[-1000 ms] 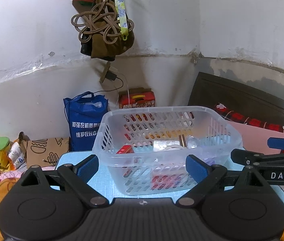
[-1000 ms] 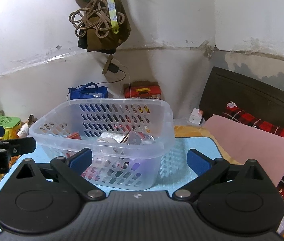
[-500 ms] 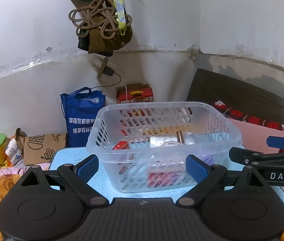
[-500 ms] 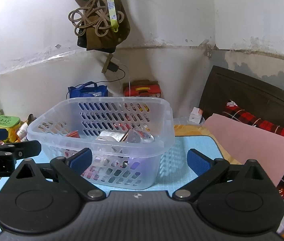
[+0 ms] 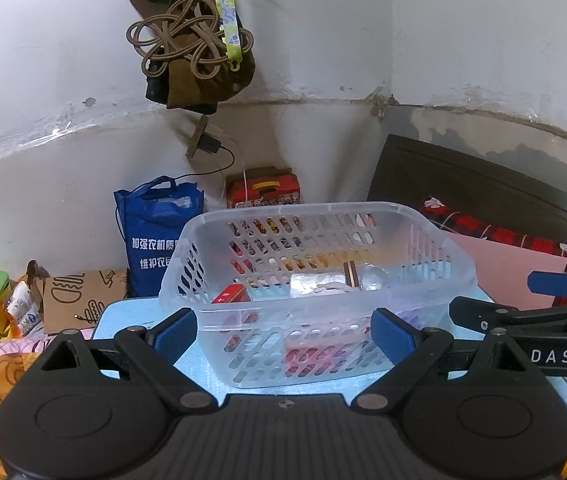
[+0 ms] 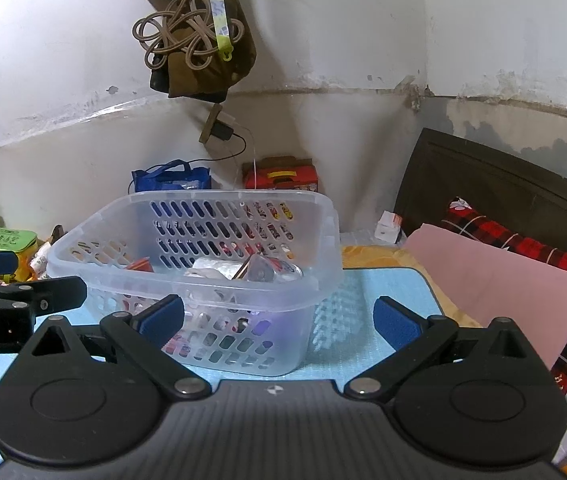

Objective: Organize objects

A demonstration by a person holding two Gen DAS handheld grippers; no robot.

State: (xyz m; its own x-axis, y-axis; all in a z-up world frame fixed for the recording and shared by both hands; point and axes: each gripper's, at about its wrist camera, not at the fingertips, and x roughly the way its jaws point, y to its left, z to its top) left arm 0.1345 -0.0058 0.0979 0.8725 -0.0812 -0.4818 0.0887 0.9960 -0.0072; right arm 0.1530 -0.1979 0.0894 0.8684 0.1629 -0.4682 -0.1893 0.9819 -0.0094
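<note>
Blue mat (image 6: 387, 292) carrying a clear basket (image 5: 435, 276) that holds small items, among them a red box (image 5: 230, 295). Left gripper (image 5: 285, 334) and right gripper (image 6: 279, 318), both spread and empty, face the basket's near wall.

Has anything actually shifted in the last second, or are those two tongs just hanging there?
Little changed. The left tongs drew back a bit, so the clear basket looks smaller and more of the blue mat shows. The right tongs barely shifted. Both stayed open and empty, and the basket's contents stayed put.
</note>
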